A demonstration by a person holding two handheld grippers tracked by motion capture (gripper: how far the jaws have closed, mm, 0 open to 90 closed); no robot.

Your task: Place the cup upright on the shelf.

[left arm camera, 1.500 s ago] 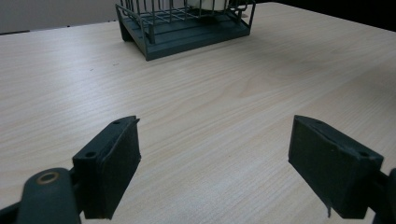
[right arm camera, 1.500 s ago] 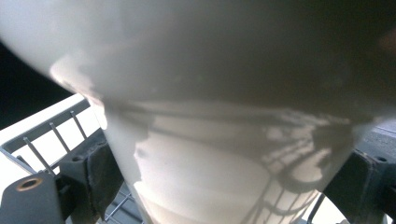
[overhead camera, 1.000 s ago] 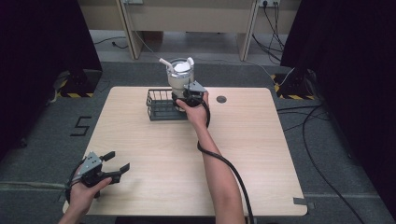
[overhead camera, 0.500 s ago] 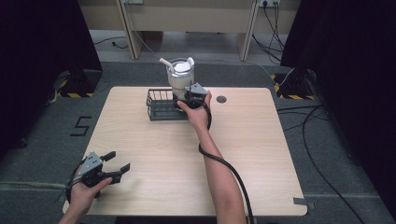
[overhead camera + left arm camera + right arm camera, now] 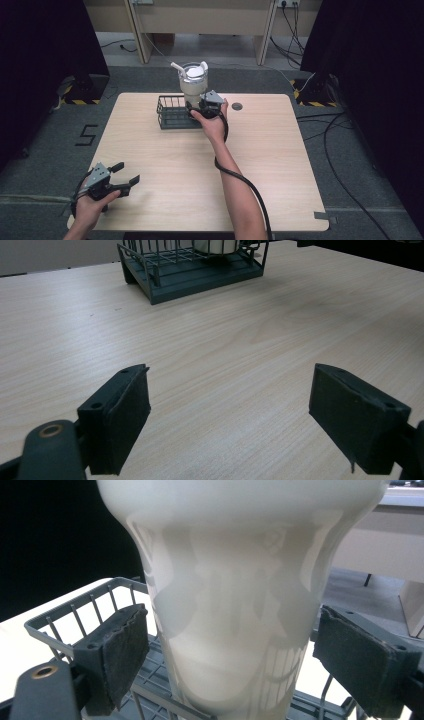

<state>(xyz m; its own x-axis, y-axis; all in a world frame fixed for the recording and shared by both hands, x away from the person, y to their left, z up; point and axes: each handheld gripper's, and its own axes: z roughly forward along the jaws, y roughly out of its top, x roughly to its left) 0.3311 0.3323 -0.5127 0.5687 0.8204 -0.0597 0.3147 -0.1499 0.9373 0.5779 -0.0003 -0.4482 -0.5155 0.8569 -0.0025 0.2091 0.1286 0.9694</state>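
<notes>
A tall clear tumbler (image 5: 192, 82) of milky white liquid, with lid and straw, stands upright in the right end of a dark wire basket (image 5: 172, 117) at the table's far middle. My right gripper (image 5: 196, 106) reaches it from the near right side. In the right gripper view its jaws flank the tumbler (image 5: 235, 580) low down, with a thin gap on each side, so the right gripper (image 5: 232, 650) is open. The basket's rim (image 5: 75, 612) runs behind the left jaw. My left gripper (image 5: 129, 172) rests open and holds nothing near the front left corner, and the left gripper (image 5: 230, 415) faces the basket (image 5: 195, 270).
A small dark round grommet (image 5: 237, 106) sits in the tabletop right of the basket. The right gripper's black cable (image 5: 245, 182) trails along the forearm to the front edge. Bare wood (image 5: 165, 160) lies between the two grippers.
The right gripper has shifted slightly right and back toward me beside the tumbler. The tumbler, basket and left gripper have stayed put.
</notes>
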